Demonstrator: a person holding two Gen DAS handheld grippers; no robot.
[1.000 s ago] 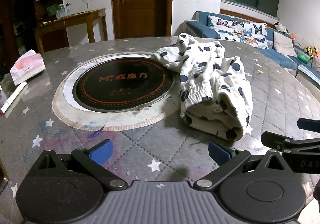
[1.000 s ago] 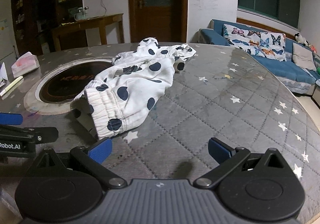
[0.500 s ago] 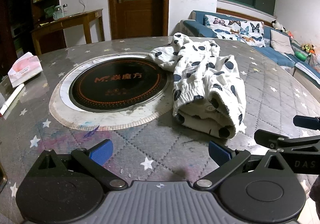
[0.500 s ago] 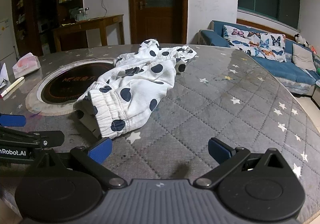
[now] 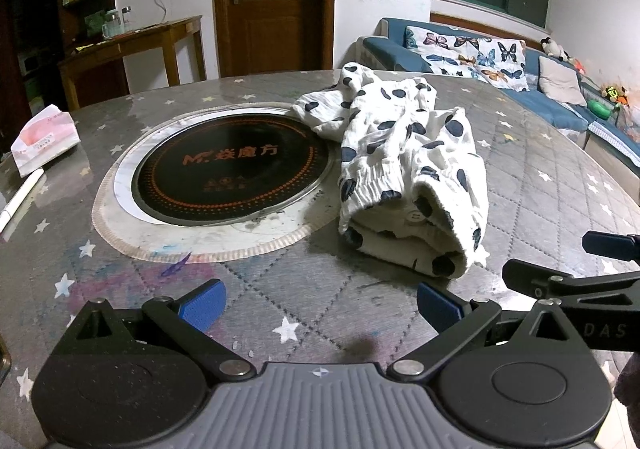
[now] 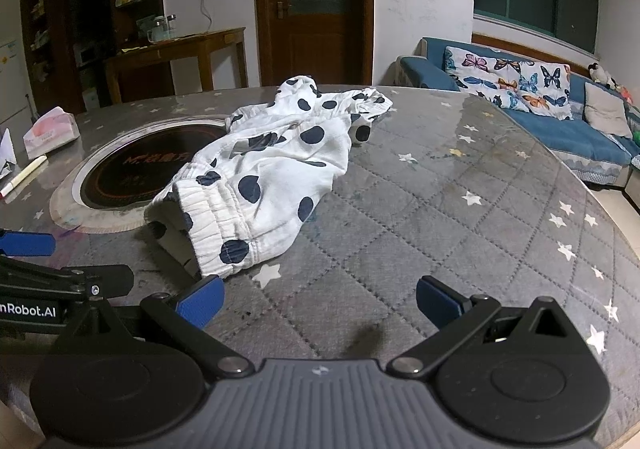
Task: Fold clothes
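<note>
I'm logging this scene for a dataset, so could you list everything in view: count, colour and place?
Garment: one, white with dark dots, crumpled on the table, its edge over the cooktop rim.
Table: one, grey quilted cover with stars.
Cooktop: one, black disc set in the table.
Tissue pack: one, pink and white, far left on the table.
Marker: one, white, beside the tissue pack.
Sofa: one, blue, with a butterfly cover, at right.
Door: one, brown, behind.
Side table: one, wooden, by the wall.
Left gripper: blue pads, open, empty.
Right gripper: blue pads, open, empty.
</note>
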